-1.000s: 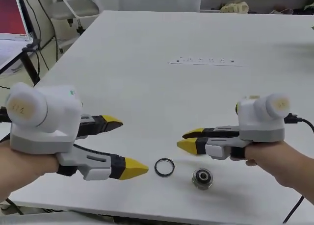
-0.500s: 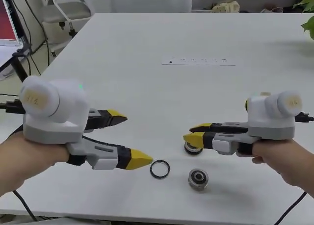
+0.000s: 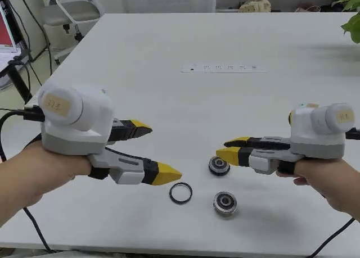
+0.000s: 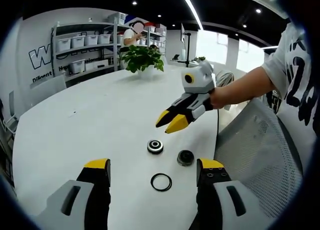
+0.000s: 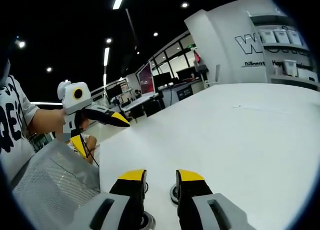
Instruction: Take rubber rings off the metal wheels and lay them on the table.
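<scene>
The left gripper (image 3: 163, 151) hovers with jaws wide apart and empty, just left of a loose rubber ring (image 3: 180, 193) on the table (image 3: 169, 100). The far wheel (image 3: 219, 165) and near wheel (image 3: 224, 203) lie to the right. The right gripper (image 3: 223, 149), jaws barely apart and empty, should probably pin the far wheel while the left peels its rim. A power strip (image 3: 223, 68) lies far off and blocks nothing.

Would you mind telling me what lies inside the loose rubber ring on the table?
Bare white table shows through the rubber ring; no object sits inside. Nothing covers the hole; just the thin band beneath the rubber is hidden.
</scene>
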Available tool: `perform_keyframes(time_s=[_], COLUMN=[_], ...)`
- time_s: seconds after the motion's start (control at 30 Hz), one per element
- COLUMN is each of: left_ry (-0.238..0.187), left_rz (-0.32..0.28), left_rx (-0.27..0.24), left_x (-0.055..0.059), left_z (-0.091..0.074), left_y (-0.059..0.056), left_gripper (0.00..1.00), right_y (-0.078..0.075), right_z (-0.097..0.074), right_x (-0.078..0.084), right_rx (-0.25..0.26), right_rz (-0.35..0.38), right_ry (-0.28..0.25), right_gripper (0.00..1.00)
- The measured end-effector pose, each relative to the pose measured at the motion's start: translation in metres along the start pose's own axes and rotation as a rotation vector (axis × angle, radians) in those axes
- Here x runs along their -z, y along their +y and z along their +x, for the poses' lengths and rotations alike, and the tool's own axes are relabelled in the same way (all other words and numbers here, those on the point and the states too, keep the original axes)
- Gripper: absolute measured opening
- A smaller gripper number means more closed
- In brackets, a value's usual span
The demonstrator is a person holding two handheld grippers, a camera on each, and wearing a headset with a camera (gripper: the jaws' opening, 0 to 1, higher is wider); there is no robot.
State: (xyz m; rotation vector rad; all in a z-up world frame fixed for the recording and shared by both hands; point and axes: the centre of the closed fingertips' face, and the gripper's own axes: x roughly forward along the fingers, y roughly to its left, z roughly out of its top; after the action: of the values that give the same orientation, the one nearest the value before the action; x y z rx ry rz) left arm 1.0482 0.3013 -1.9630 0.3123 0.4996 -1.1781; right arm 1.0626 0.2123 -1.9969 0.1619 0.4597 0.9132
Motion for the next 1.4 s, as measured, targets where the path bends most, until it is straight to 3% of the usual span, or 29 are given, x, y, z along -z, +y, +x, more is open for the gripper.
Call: perform_keyframes(time_s=[0.4, 1.4], left_ry=[0.020, 0.062], left_rz=[0.004, 0.006], left_rx=[-0.003, 0.050], left_x=[0.003, 0.015], left_z=[0.016, 0.052], left_y=[0.011, 0.009], left_gripper=[0.64, 0.61], right_y=[-0.018, -0.040], right_z=[-0.011, -0.018], right_x=[0.007, 0.038], right_rx=[0.052, 0.115], right_rz=[0.002, -0.042], right_ry=[0.000, 0.069], right_gripper=[0.22, 0.23])
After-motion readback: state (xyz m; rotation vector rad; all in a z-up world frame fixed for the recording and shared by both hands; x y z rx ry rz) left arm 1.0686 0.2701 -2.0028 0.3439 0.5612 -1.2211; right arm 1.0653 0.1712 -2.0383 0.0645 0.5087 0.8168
